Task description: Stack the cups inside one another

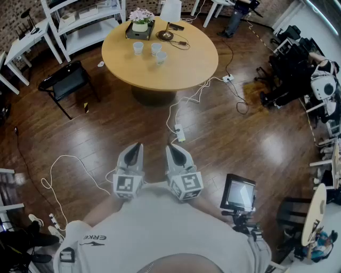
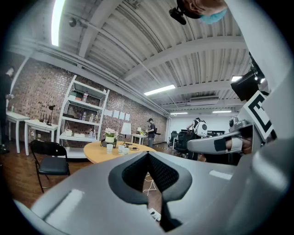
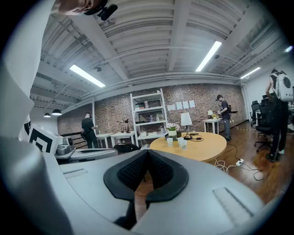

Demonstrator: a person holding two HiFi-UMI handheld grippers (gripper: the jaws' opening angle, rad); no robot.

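1. In the head view, the left tool (image 1: 137,145) and the right tool (image 1: 169,146) sit side by side at lower centre. They are close to the person's body, tips pointing toward the top of the frame, over the wooden floor (image 1: 106,133).
2. Left tool: the left gripper view shows its jaws closed together, pads meeting, with nothing between them.
3. Right tool: the right gripper view shows the same narrow, closed state, also empty.
4. The three cups (image 1: 155,48) stand upright and separate in a loose cluster on the round tabletop (image 1: 181,66) at upper centre. None sits inside another, and all are well apart from both tools.
5. A flower pot (image 1: 140,22) and a table lamp (image 1: 169,16) stand on the tabletop just beyond the cups. A black chair (image 1: 66,80) stands to the left of the tabletop.
6. Only the head view shows:
   - a power strip (image 1: 180,132) with white cable on the floor, between the tools and the tabletop;
   - a small monitor (image 1: 238,193) on a stand at lower right.
7. Only the gripper views show:
   - the ribbed ceiling (image 3: 183,41) with strip lights;
   - the brick wall (image 3: 197,98);
   - the white shelf unit (image 2: 85,117) seen from the front;
   - people standing in the background.
8. The left gripper view shows one person (image 2: 149,131) beyond the tabletop. The right gripper view shows another person (image 3: 87,126) at the left.
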